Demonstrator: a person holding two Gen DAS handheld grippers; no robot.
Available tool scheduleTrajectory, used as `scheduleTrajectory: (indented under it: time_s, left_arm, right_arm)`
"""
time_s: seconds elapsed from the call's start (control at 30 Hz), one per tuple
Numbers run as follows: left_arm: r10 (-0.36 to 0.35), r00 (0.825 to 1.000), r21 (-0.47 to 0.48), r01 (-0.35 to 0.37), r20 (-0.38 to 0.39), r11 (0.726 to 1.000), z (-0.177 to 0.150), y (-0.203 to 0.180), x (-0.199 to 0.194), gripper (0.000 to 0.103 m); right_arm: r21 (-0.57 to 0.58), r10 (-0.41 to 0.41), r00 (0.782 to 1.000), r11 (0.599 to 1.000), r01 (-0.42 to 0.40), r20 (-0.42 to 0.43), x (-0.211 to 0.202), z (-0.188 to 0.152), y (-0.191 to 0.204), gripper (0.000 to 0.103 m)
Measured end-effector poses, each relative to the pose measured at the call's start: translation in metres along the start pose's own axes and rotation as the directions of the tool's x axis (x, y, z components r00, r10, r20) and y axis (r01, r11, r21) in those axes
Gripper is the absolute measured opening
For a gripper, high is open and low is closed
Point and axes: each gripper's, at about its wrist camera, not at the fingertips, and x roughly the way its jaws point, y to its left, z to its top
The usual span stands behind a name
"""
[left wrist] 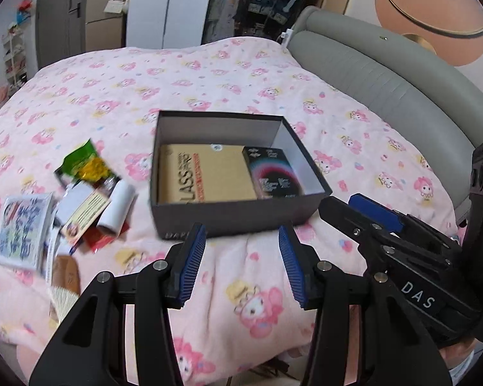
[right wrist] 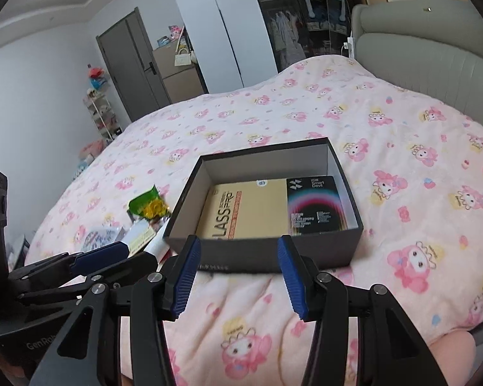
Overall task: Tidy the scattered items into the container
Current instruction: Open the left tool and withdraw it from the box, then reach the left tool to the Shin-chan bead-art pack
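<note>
Left tool [left wrist: 243,263] hangs over the pink bedspread [left wrist: 248,305], jaws parted to a middling gap, nothing between them. Right tool [right wrist: 238,273] likewise stands part-open and empty; it appears at the right edge of the left view, beside its partner.

Just beyond both tools sits the box [right wrist: 273,257] — dark outside, pale inside, open-topped, resting on the bedspread. It holds two items side by side: a tan pack [right wrist: 241,209] on the left, a black pack [right wrist: 315,206] on the right, both lying flat.

Left of the box a loose pile remains on the bed: a white roll [left wrist: 117,206] nearest the box wall, a card [left wrist: 83,215], a red packet [left wrist: 99,238], a blue-printed pack [left wrist: 22,228], and a green-and-yellow packet [left wrist: 83,164] at the far side. Blur hides finer detail.

Behind — a grey headboard [left wrist: 386,80], a wardrobe [right wrist: 209,25] and a door [right wrist: 128,64].
</note>
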Motion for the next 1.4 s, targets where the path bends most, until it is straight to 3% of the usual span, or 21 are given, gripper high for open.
scheduleTrajectory:
  time_s: [0.57, 0.87, 1.07, 1.23, 1.4]
  left_arm:
    - [0.063, 0.992, -0.079, -0.055, 0.111, 0.995, -0.047, 0.033, -0.088, 0.048]
    - [0.109, 0.990, -0.206, -0.088, 0.091, 0.975, -0.065, 0.096, -0.083, 0.048]
    - [0.172, 0.982, -0.377, -0.131, 0.078, 0.917, -0.093, 0.164, -0.064, 0.048]
    - [0.214, 0.976, -0.500, -0.165, 0.042, 0.850, -0.115, 0.221, -0.038, 0.048]
    - [0.243, 0.970, -0.593, -0.179, 0.030, 0.785, -0.120, 0.273, -0.011, 0.047]
  right_arm:
    - [-0.137, 0.036, 0.999, 0.990, -0.033, 0.017, -0.055, -0.031, 0.078, 0.046]
    - [-0.245, 0.067, 0.997, 0.966, -0.077, -0.050, -0.019, -0.041, 0.133, 0.046]
    - [-0.309, 0.121, 0.984, 0.938, -0.157, -0.133, 0.032, -0.056, 0.171, 0.046]
    - [-0.360, 0.173, 0.951, 0.896, -0.260, -0.256, 0.088, -0.079, 0.206, 0.046]
    - [-0.367, 0.156, 0.941, 0.892, -0.265, -0.300, 0.140, -0.080, 0.228, 0.046]
